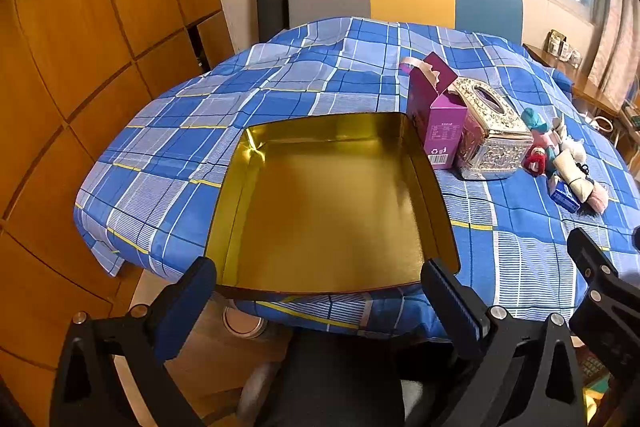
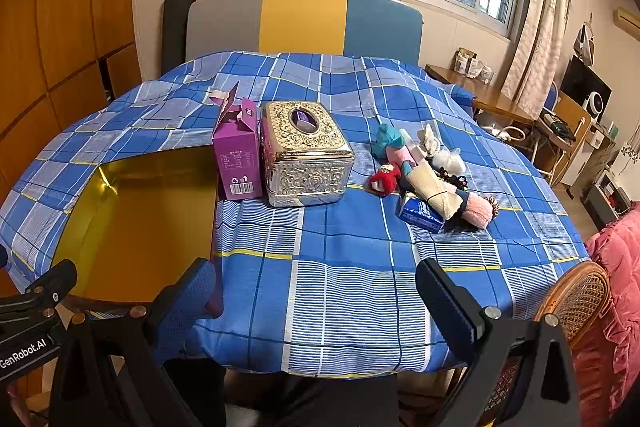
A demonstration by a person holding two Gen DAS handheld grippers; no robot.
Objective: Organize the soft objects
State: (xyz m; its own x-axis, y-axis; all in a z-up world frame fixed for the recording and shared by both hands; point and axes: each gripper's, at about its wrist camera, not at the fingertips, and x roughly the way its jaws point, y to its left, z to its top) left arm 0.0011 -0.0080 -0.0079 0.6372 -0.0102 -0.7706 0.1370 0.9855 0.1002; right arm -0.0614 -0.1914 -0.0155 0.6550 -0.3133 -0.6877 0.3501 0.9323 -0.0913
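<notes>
One gold tin (image 1: pixel 320 211), one purple carton (image 2: pixel 237 151), one silver tissue box (image 2: pixel 306 153) and one heap of soft toys (image 2: pixel 432 175) sit on the tabletop (image 2: pixel 340 287), which is covered in a blue plaid cloth.

The heap is a jumble of small plush pieces: a teal one at the back, a red one at the left, a white fluffy one, a cream roll bound with a dark band, a pink fuzzy one at the front, plus a small blue packet (image 2: pixel 420 215) touching its near edge (an exact toy count is hard, since they overlap).

The tin is open and lies at the near left edge; the carton stands just beside its far right corner, touching the tissue box. Carton and box stand between tin and heap.

The left tongs (image 1: pixel 320 291) are spread wide over the tin's near rim, holding nothing. The right tongs (image 2: pixel 316 291) are also spread, over bare cloth, well apart from the heap.
</notes>
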